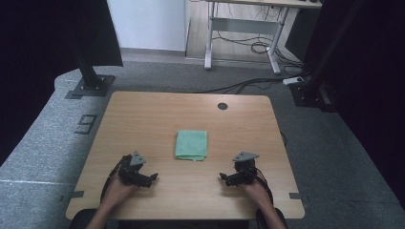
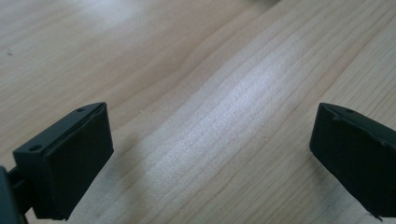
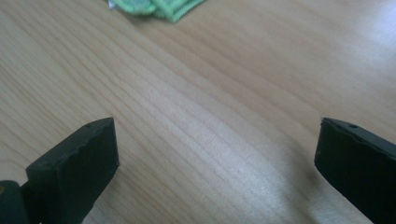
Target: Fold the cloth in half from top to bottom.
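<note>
Green cloth point(image 1: 191, 145), folded into a neat soft square, lies flat near the middle of my desk point(image 1: 143, 119), a little nearer the front edge than the far one. From the high view, the desk is pale wood-grain laminate with rounded corners and a small dark round cable hole point(image 1: 222, 106) close to the far edge. My left tongs point(image 1: 152, 178) sit low over the front left part of the desk and my right tongs point(image 1: 223, 177) over the front right part, both pointing inward toward each other, with the cloth beyond and between them. Bare wood lies between the two tongs and between each of them and the cloth, and wide bare strips run along the left, right and far edges. Grey carpet point(image 1: 43, 138) surrounds the desk.

Along my left tongs point(image 2: 210, 149), the two black, blocky jaws stand wide apart with nothing between them, just smooth light wood with fine straight grain and a soft sheen from the light.

Along my right tongs point(image 3: 217, 161), the jaws are likewise spread wide and hold nothing. The same glossy grain runs beneath them, and the cloth's point(image 3: 159, 7) stitched corner, fuzzy and bright green, shows at the top, well apart from the jaws.
</note>
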The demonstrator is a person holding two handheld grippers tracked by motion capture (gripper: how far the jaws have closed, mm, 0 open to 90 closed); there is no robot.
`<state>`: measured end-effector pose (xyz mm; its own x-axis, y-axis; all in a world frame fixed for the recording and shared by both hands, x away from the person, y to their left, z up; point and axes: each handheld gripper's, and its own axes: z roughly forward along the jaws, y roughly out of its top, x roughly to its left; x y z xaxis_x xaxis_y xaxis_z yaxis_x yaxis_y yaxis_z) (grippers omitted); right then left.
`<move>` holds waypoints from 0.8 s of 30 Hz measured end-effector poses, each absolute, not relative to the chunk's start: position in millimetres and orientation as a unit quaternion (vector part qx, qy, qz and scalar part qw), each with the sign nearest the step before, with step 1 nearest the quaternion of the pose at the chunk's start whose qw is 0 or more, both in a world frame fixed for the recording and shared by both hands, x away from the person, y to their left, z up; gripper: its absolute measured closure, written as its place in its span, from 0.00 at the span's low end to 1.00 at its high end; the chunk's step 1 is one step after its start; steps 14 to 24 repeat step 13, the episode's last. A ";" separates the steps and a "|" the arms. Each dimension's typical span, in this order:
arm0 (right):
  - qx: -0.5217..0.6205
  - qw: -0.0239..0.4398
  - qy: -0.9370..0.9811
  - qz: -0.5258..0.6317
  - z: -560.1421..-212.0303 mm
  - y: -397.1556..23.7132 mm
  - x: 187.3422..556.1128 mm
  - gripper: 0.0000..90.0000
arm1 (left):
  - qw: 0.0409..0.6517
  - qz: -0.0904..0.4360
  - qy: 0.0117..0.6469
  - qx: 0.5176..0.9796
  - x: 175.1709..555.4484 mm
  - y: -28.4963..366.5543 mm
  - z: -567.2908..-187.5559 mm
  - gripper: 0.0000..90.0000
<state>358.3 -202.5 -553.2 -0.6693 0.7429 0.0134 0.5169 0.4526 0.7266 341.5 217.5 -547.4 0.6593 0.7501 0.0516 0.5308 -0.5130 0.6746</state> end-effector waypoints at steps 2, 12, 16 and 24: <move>0.372 0.155 0.843 0.356 -556.6 -201.4 358.2 0.00 | 0.320 0.165 0.378 0.853 342.4 216.8 -548.1 0.00; 0.371 0.154 0.844 0.356 -556.7 -201.0 358.0 0.00 | 0.321 0.143 0.387 0.852 344.3 215.7 -549.0 0.00; 0.371 0.155 0.844 0.356 -556.8 -201.0 358.1 0.00 | 0.321 0.143 0.387 0.852 344.3 215.7 -549.0 0.00; 0.371 0.155 0.844 0.356 -556.8 -201.0 358.1 0.00 | 0.321 0.143 0.387 0.852 344.3 215.7 -549.0 0.00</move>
